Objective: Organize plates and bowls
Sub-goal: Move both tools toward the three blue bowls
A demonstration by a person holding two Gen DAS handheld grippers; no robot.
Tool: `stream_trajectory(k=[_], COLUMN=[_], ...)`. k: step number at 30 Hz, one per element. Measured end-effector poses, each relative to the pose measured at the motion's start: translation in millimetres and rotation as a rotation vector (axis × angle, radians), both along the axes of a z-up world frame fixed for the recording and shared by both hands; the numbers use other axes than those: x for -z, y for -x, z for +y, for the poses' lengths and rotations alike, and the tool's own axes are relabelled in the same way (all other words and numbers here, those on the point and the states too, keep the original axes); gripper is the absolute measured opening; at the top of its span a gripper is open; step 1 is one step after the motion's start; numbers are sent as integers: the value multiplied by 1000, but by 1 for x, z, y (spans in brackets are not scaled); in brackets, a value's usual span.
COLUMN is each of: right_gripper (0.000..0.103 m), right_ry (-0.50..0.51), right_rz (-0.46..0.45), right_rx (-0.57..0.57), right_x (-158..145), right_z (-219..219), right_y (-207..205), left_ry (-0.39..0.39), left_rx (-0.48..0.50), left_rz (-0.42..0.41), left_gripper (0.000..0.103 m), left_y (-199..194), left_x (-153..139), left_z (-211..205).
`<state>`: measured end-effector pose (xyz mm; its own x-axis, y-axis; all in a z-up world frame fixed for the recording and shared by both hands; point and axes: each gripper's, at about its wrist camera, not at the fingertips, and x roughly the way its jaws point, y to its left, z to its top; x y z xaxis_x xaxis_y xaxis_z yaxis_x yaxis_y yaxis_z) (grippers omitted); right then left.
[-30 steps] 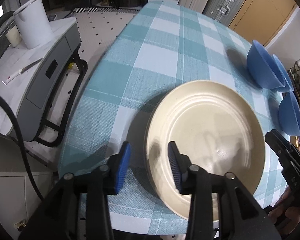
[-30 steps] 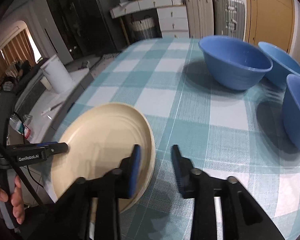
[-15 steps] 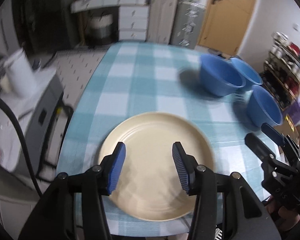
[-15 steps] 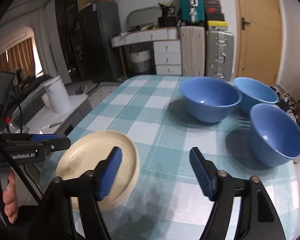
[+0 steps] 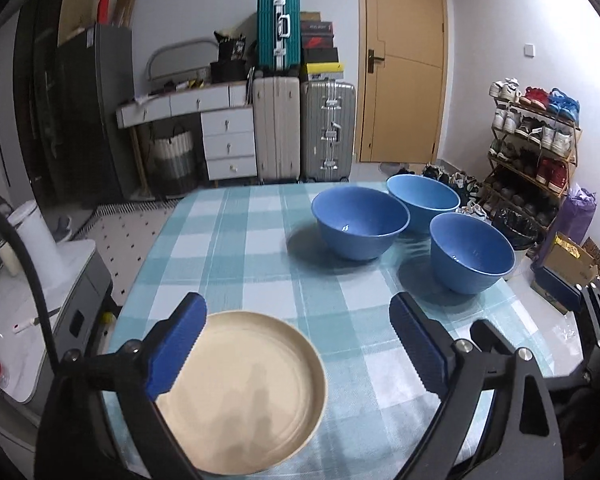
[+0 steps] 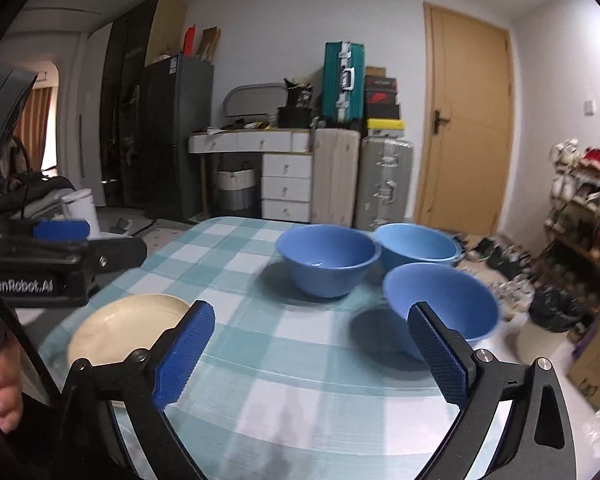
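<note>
Both grippers (image 5: pixel 296 344) (image 6: pixel 312 354) now wider apart, above released cream plate (image 5: pixel 244 404)

A cream plate (image 5: pixel 240 396) lies flat near the left; three blue bowls (image 5: pixel 360 222) stand upright, clustered far right.

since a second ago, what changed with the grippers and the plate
Both grippers let go of the cream plate and pulled back; left gripper and right gripper have just opened wide, nothing between them. Plate and three blue bowls stayed put on the table.
</note>
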<state>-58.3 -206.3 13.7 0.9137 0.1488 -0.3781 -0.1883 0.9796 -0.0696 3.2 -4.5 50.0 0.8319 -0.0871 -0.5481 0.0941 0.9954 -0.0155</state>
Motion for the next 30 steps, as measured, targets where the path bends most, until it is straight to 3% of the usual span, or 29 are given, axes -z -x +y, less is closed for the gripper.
stream_trajectory(k=[6, 9, 12, 22, 30], right_gripper=[102, 102, 102, 102, 102], right_ry=[-65, -113, -129, -89, -85], right_rz=[-25, -33, -17, -10, 7], right_rx=[47, 46, 32, 1, -3], right_x=[-4, -6, -6, -6, -3], right_z=[-25, -35, -37, -21, -16], right_y=[23, 29, 28, 30, 23], left_ry=[46, 31, -30, -20, -26], left_rx=[-27, -25, -44, -61, -68], left_rz=[-43, -17, -45, -105, -105], left_gripper=[95, 95, 95, 95, 95], left_y=[8, 9, 16, 28, 29], left_x=[18, 28, 33, 28, 30], left_z=[-2, -4, -6, -7, -6])
